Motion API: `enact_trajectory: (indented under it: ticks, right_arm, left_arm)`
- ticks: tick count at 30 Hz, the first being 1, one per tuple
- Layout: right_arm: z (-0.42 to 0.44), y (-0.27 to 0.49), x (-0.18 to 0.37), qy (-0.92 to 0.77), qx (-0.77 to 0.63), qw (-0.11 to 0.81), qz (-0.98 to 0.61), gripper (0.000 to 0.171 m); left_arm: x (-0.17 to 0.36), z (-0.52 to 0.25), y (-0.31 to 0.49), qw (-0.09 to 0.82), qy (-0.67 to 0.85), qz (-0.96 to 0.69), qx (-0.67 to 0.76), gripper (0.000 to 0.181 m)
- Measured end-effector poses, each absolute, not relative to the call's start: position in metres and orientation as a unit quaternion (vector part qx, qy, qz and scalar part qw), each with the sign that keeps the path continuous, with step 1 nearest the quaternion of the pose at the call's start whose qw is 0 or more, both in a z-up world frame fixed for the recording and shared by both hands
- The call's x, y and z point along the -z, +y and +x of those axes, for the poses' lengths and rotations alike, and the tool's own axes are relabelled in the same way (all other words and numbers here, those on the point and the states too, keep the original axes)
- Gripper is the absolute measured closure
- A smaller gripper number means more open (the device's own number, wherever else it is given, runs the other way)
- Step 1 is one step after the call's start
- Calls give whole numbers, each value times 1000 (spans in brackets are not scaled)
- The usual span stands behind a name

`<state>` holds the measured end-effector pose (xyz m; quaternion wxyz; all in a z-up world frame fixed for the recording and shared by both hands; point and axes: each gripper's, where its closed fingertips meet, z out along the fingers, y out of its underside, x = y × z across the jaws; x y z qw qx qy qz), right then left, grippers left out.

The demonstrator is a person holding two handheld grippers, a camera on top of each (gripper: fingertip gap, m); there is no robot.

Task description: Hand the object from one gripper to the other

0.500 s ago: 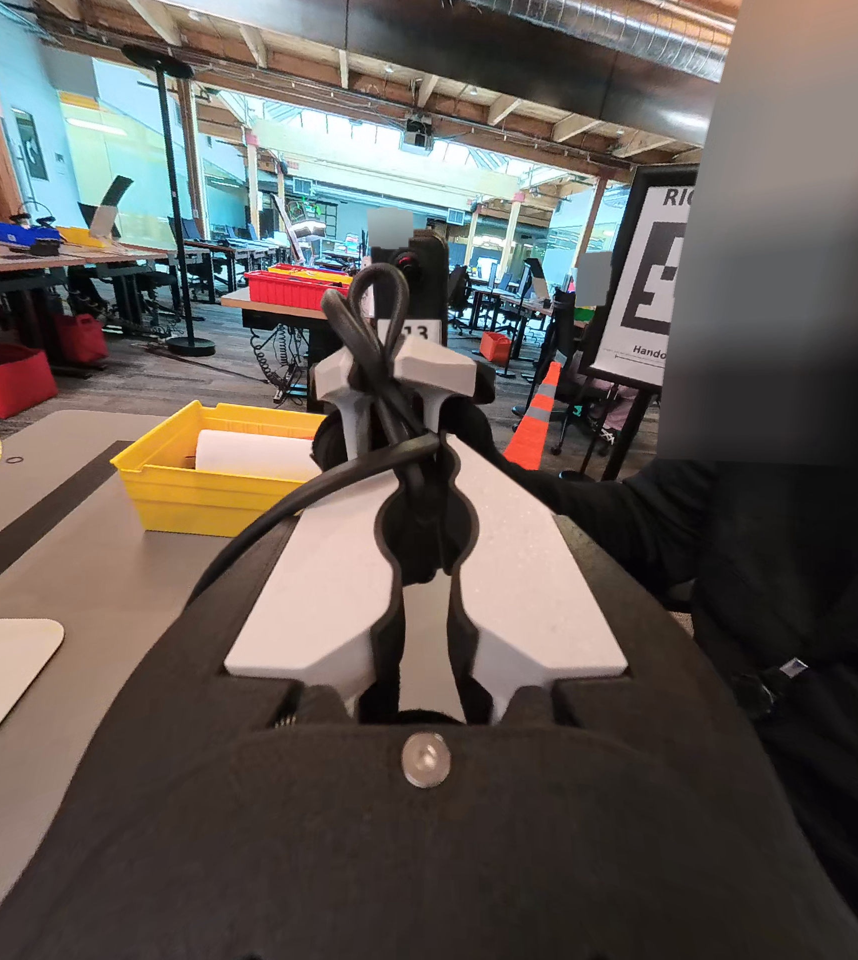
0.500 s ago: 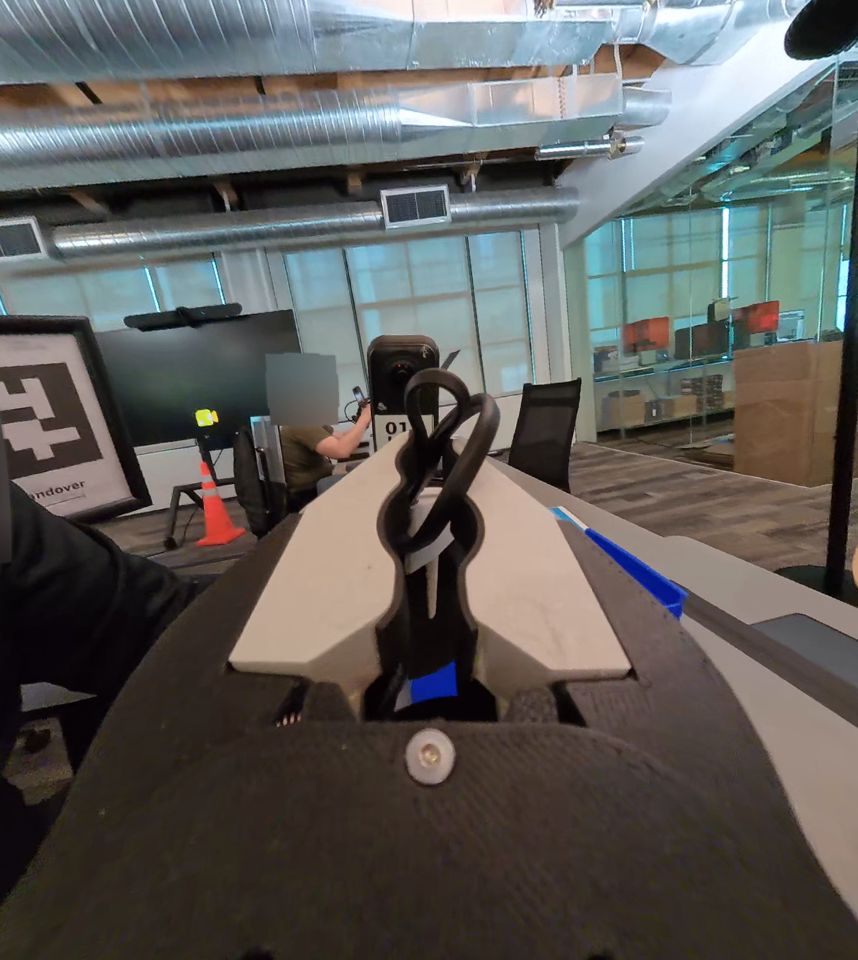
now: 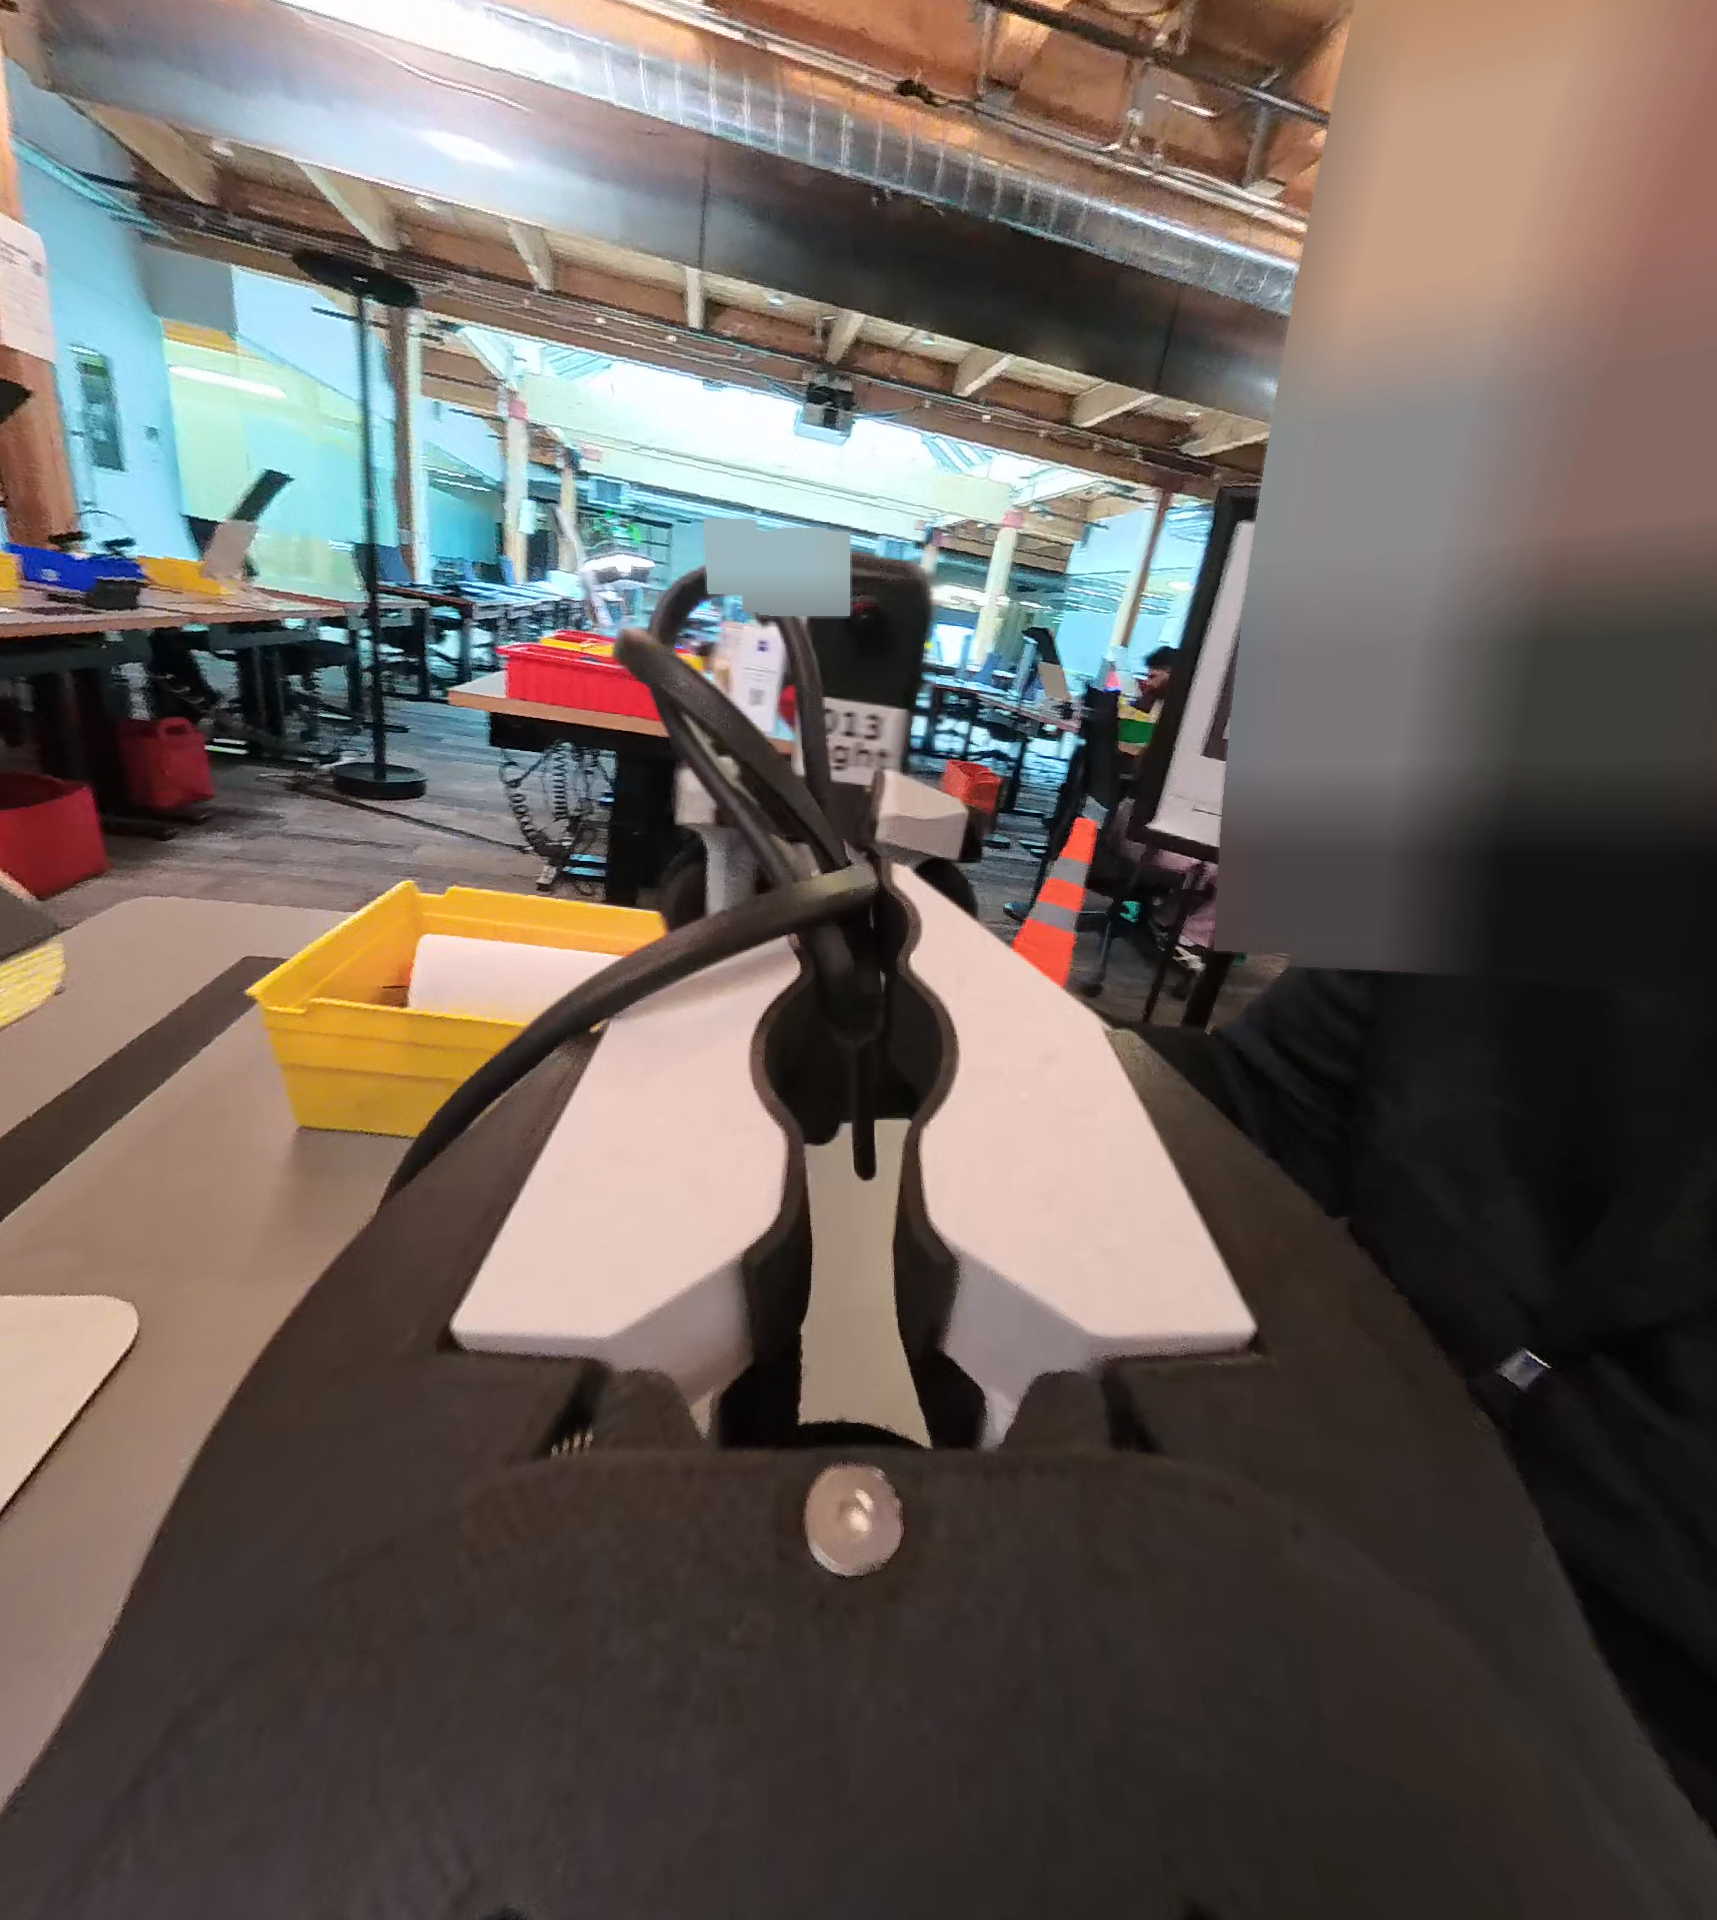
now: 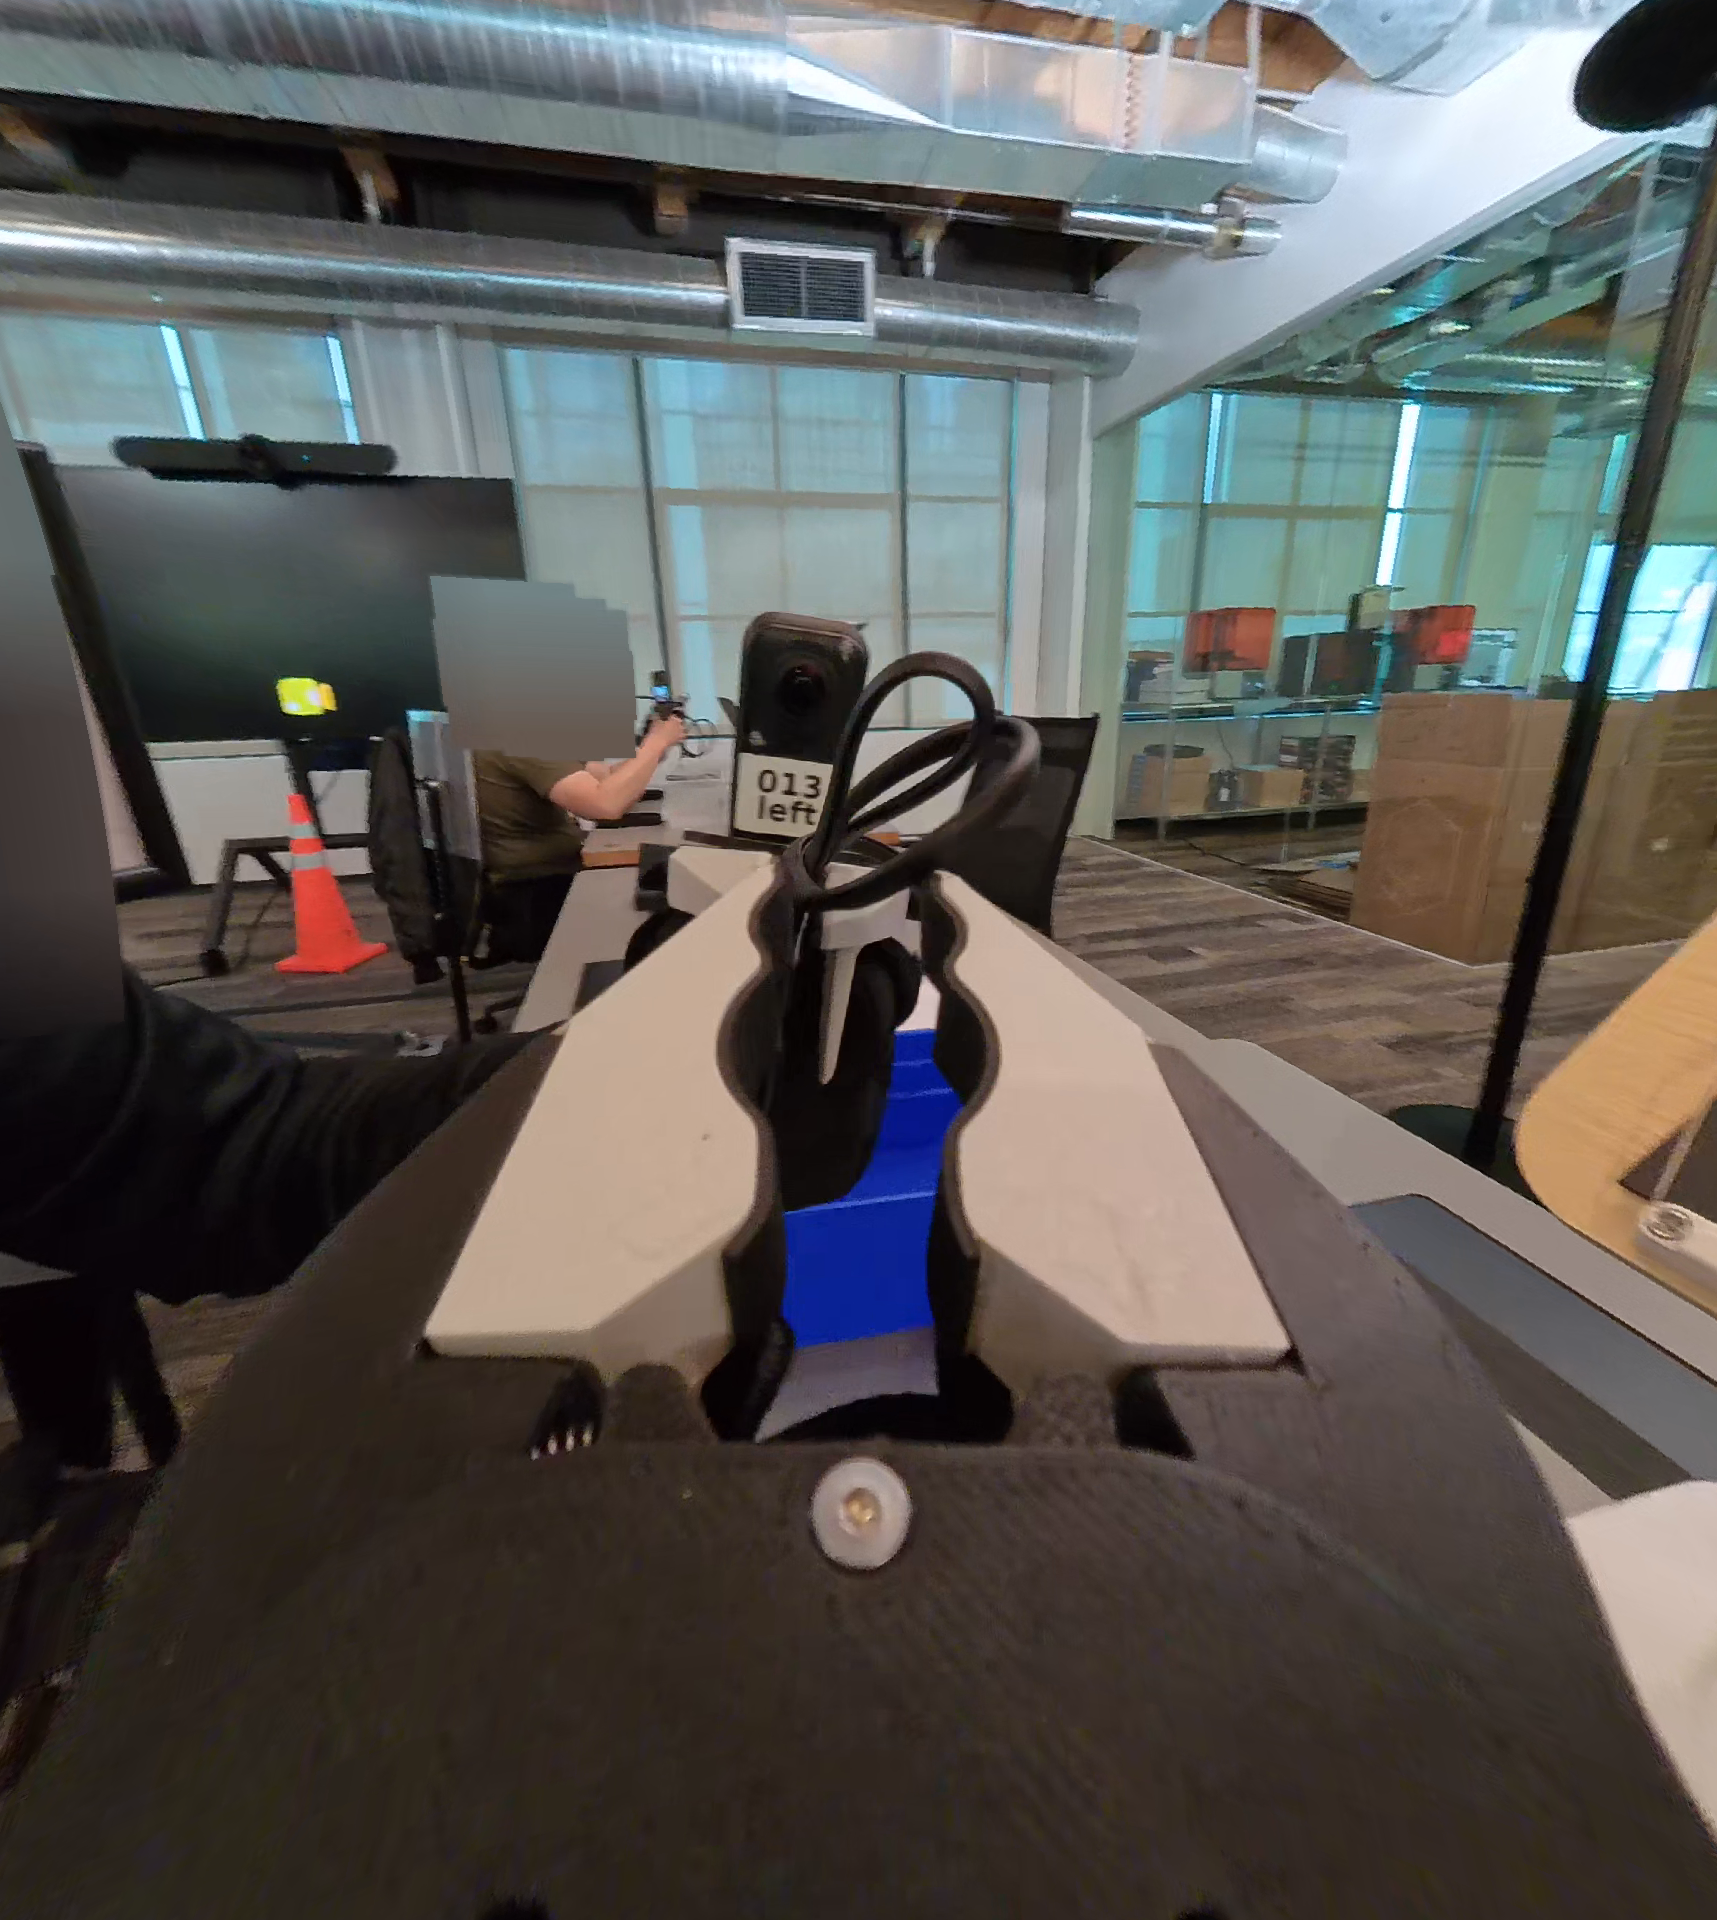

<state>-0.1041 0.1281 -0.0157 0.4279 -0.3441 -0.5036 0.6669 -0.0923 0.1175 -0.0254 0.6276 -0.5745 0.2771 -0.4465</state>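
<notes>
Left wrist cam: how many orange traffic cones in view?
1. The orange cone stands on the floor beyond the table, just right of the left gripper tips, beside a framed sign. The gripper body or the blurred patch may hide others.

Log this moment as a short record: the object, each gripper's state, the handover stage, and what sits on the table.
object: black cable bundle, looped, held in the air
left gripper: shut on the cable bundle at its fingertips
right gripper: open, a finger either side of the cable, facing the left gripper
handover stage: the left gripper alone seems to hold the cable; the right is not yet withdrawn
table: yellow bin holding a white roll; blue bin seen between the right gripper's fingers
</notes>
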Motion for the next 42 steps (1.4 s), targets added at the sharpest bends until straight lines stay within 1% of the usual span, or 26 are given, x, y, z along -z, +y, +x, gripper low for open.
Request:
enact_trajectory:
  ticks: [2,6,7,9,14,16,17,18,20,23,25,27,32,34,37,38,41,42]
  right_arm:
    - [-101,126,15,-503,-685,407,-334,133]
    - [-94,106,20,-528,-711,355,-299,92]
    - [-91,95,22,-545,-714,337,-283,87]
    - [-87,71,30,-591,-697,321,-250,92]
    - [-66,29,35,-641,-694,287,-159,118]
    - [-64,20,40,-658,-683,282,-147,118]
    - [-62,16,43,-667,-678,275,-141,121]
    - [-61,13,43,-670,-676,277,-134,128]
    - [-55,8,40,-670,-684,266,-116,141]
    - [-54,5,40,-671,-684,264,-109,152]
    - [-55,7,37,-667,-683,278,-106,161]
    - [-58,12,36,-670,-674,289,-117,162]
    - [-69,37,31,-649,-666,331,-161,165]
    - [-77,52,30,-635,-660,351,-193,167]
    - [-86,75,28,-610,-658,369,-241,169]
    - [-88,80,30,-608,-655,370,-255,169]
    - [-95,89,35,-606,-642,373,-284,169]
    - [-96,91,35,-603,-642,372,-292,169]
  left_arm:
    - [26,-85,103,595,312,-558,488,177]
    - [39,-63,70,526,396,-528,536,177]
    - [44,-57,65,513,414,-527,536,177]
    - [52,-44,49,477,452,-516,550,177]
    - [60,-32,21,425,502,-487,575,177]
    - [59,-31,10,412,513,-467,591,177]
    - [59,-29,5,403,520,-460,596,177]
    - [60,-27,2,396,527,-455,599,176]
    - [59,-25,-2,390,529,-445,608,177]
    - [59,-26,-3,391,532,-442,608,177]
    - [54,-29,1,402,521,-441,611,177]
    - [54,-32,5,409,515,-448,606,177]
    - [47,-41,34,464,469,-492,568,172]
    - [49,-47,53,490,445,-527,533,163]
    - [55,-49,73,525,429,-568,466,136]
    - [56,-49,80,536,425,-580,443,132]
    - [54,-51,98,573,408,-603,376,128]
    - [57,-52,103,580,407,-613,349,130]
